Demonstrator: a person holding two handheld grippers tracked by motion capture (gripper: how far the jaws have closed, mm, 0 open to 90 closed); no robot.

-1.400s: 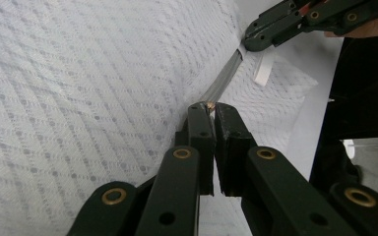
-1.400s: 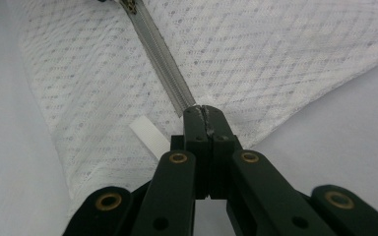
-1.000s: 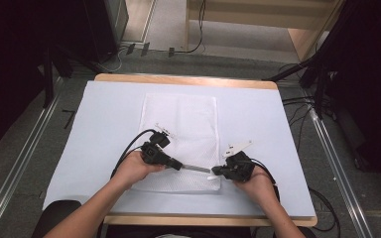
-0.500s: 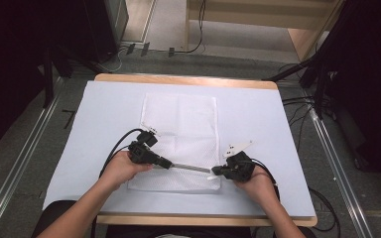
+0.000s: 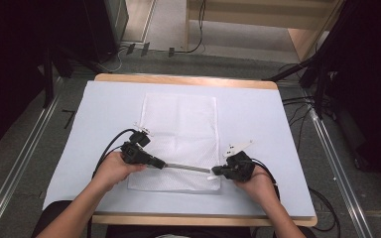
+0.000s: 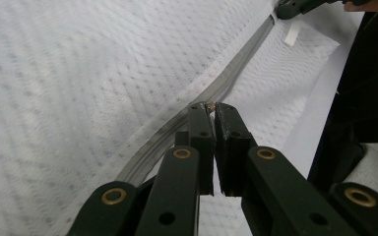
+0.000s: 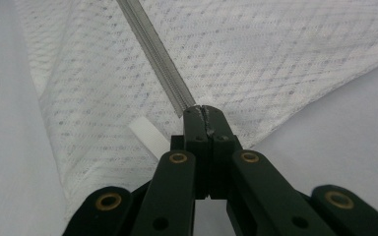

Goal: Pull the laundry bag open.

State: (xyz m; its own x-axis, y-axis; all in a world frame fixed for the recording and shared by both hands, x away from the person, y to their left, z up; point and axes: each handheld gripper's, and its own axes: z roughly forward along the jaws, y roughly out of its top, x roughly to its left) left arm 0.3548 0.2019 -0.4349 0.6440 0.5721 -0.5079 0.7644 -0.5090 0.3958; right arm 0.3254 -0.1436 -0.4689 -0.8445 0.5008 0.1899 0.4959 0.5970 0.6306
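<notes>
1. High view: A white mesh bag [image 5: 178, 141] lies flat near the middle of the worktop [image 5: 258, 119], which is covered in pale blue. Its grey zipper [image 5: 186, 167] runs across the end nearest me. My left claw [image 5: 155, 162] sits at the zipper's left part and my right claw [image 5: 217, 171] at its right end, each carried in a hand [image 5: 113, 168]. I judge the right is anchoring the bag so the zipper stays taut while the left works the slider. From this height I cannot tell how either pair of jaws stands.

2. Left gripper view: The left claw [image 6: 211, 109] is nearly pressed together, with a thin gap lower down. A small brass-coloured piece shows between the tips, which I take to be the zipper pull; it is too small to be certain. The zipper [image 6: 226, 81] curves away toward the other claw [image 6: 295, 7] at the top edge, which is cut off. Whether the zipper is open or closed behind the slider, I cannot make out. A white tag [image 6: 292, 33] sits near the far end.

3. Right gripper view: The right claw [image 7: 204, 110] is pressed together, pinching the end of the zipper [image 7: 152, 44], with the mesh bag [image 7: 275, 54] lifted slightly around it. A white tag [image 7: 147, 135] lies just beside the jaws. What exactly is between the tips, tape or end stop, is hidden by the jaws.
</notes>
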